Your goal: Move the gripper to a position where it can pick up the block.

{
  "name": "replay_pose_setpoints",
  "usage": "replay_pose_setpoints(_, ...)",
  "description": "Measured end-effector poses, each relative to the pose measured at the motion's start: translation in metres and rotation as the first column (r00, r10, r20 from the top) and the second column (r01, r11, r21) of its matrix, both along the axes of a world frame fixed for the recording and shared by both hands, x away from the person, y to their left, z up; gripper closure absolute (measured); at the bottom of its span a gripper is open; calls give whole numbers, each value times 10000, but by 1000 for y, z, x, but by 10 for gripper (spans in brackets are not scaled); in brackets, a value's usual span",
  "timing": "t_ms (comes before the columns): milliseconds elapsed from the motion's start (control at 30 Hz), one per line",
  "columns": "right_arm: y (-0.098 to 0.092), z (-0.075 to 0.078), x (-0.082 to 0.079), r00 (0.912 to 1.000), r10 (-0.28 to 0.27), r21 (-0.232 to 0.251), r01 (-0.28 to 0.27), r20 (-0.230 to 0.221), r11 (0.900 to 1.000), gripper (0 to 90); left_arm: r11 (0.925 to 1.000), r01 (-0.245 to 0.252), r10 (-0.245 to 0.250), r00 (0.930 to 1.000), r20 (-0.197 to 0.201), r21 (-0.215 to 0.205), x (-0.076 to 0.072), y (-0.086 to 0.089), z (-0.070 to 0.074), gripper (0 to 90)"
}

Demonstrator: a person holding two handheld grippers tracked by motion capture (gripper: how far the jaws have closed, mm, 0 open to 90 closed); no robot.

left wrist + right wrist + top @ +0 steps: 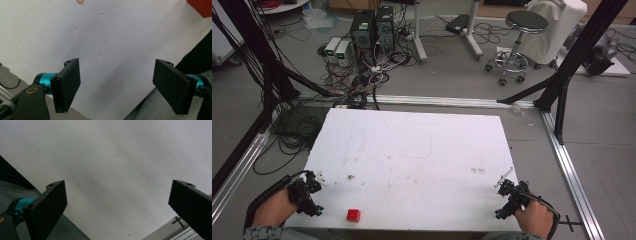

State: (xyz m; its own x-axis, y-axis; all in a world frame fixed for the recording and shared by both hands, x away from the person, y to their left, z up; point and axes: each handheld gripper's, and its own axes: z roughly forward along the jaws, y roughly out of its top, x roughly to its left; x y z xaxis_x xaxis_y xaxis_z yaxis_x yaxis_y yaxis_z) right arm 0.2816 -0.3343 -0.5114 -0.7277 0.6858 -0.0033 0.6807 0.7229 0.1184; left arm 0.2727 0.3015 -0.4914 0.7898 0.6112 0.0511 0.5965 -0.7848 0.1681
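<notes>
A small red block (pixel 353 215) lies near the front edge of the white table (pixel 412 150), left of centre. Its corner also shows as the red block (pixel 201 7) at the top right of the left gripper view. My left gripper (pixel 314 192) hovers over the table's front left corner, a short way left of the block, open and holding nothing, as the left gripper (pixel 117 85) shows with jaws wide apart. My right gripper (pixel 504 200) is at the front right corner, open and holding nothing, the right gripper (pixel 117 207) over bare white board.
Beyond the table's far edge lie tangled cables and computer boxes (pixel 372 30) on the floor. A stool on castors (pixel 519 35) stands at the back right. Black frame posts (pixel 582 45) and aluminium rails (pixel 569 165) run around the table.
</notes>
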Motion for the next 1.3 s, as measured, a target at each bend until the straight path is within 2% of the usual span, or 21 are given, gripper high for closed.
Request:
replay_pose_setpoints(500, -1, 0, 0, 10000, 1, 101, -1, 51, 9999, 11, 9999, -62, 63, 10000, 63, -100, 0, -1, 0, 224)
replay_pose_setpoints(533, -1, 0, 0, 10000, 24, 97, -24, 45, 10000, 11, 10000, 32, -32, 10000, -30, -24, 0, -1, 0, 225)
replay_pose_setpoints(800, 0, 0, 0, 10000, 14, 86, -14, 26, 10000, 11, 10000, 85, -85, 10000, 27, -43, 0, -1, 0, 226)
replay_pose_setpoints(1300, -1, 0, 0, 10000, -5, 96, 5, 34, 10000, 11, 9994, 351, -350, 9991, 236, -64, -1, -2, 0, 230)
